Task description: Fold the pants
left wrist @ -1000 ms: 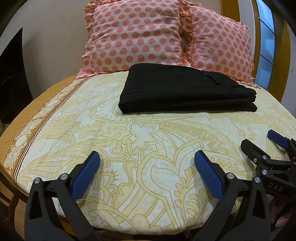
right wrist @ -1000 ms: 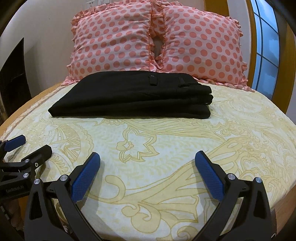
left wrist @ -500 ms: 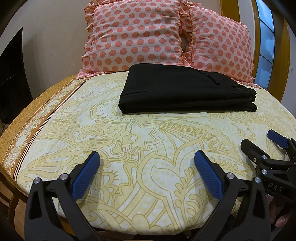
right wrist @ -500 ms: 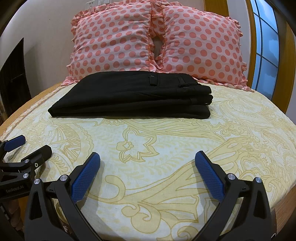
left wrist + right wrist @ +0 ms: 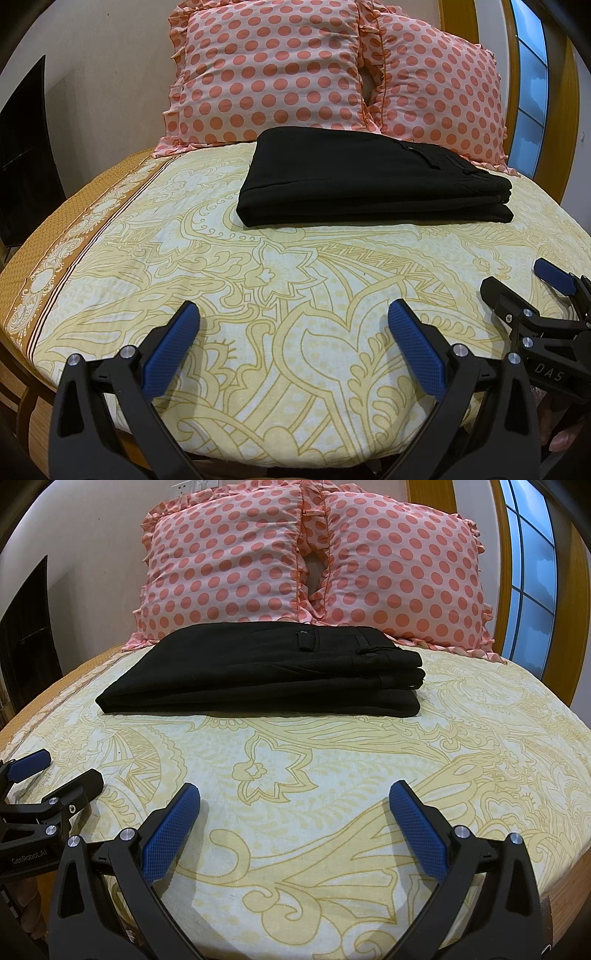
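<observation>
Lying folded, black pants (image 5: 373,177), stacked layers

Between the near edge of the bed (image 5: 295,332) and the folded black pants (image 5: 369,181) lies a broad stretch of bare patterned sheet, open for passage. Behind the pants, two polka-dot pillows (image 5: 314,565) lean against the wall and block the far side. The left gripper (image 5: 293,332) and the right gripper (image 5: 295,812), fingers spread wide, hover side by side at the near edge.
</observation>
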### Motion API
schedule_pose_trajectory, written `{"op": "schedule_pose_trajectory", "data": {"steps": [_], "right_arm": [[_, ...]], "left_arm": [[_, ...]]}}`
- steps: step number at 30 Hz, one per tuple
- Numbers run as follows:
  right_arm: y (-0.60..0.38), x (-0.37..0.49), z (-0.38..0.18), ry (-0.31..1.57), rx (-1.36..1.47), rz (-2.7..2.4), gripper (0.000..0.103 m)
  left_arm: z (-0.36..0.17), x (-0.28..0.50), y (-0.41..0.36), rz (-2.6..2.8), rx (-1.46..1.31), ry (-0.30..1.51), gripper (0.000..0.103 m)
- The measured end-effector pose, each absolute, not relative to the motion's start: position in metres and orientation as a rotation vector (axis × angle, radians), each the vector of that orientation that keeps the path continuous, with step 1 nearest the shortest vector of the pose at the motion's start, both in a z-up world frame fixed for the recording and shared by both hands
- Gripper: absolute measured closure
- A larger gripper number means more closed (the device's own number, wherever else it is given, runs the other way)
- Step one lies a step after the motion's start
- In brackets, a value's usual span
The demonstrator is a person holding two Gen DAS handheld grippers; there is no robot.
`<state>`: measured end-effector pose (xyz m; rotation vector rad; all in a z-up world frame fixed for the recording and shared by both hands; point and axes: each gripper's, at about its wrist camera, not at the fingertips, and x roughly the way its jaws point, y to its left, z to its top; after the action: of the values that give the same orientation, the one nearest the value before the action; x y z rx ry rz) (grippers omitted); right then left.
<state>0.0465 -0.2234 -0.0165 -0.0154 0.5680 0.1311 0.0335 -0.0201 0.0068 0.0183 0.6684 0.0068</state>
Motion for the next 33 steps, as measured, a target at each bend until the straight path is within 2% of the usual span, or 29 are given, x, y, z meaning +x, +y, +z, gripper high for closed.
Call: {"op": "schedule_pose_trajectory", "data": {"steps": [33], "right_arm": [[-0.2236,0.0464,-0.0171,0.566,-0.015,0.130,0.001]], "left_arm": [[0.0068,0.0327,-0.0227,0.011,0.017,0.665,0.002]]}}
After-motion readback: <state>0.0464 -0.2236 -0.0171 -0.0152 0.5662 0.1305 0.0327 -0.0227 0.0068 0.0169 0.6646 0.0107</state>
